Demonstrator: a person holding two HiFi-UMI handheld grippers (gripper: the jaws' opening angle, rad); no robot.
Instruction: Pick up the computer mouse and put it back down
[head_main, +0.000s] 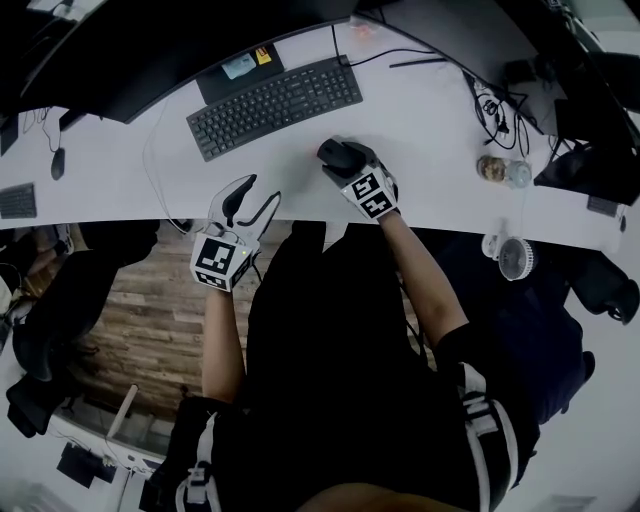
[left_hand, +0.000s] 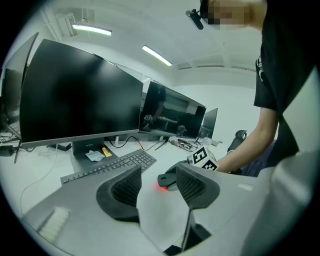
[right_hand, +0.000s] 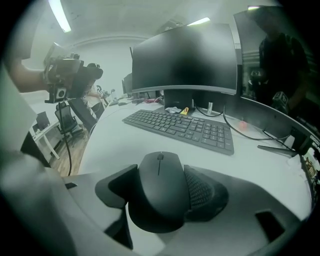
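Observation:
The black computer mouse (head_main: 333, 152) (right_hand: 159, 180) is on the white desk (head_main: 440, 120), just right of the keyboard. My right gripper (head_main: 347, 162) (right_hand: 161, 200) is shut on it, one pad pressed against each side. In the left gripper view the mouse (left_hand: 167, 180) shows a red glow at its underside, beside the right gripper's marker cube (left_hand: 202, 159). My left gripper (head_main: 260, 190) (left_hand: 159, 176) is at the desk's front edge, left of the mouse, open with nothing between its fingers.
A black keyboard (head_main: 275, 105) lies behind the mouse under a large dark monitor (left_hand: 80, 95). Cables (head_main: 495, 105), a small jar (head_main: 492, 168) and a white desk fan (head_main: 515, 258) are at the right. Another mouse (head_main: 57, 162) sits far left.

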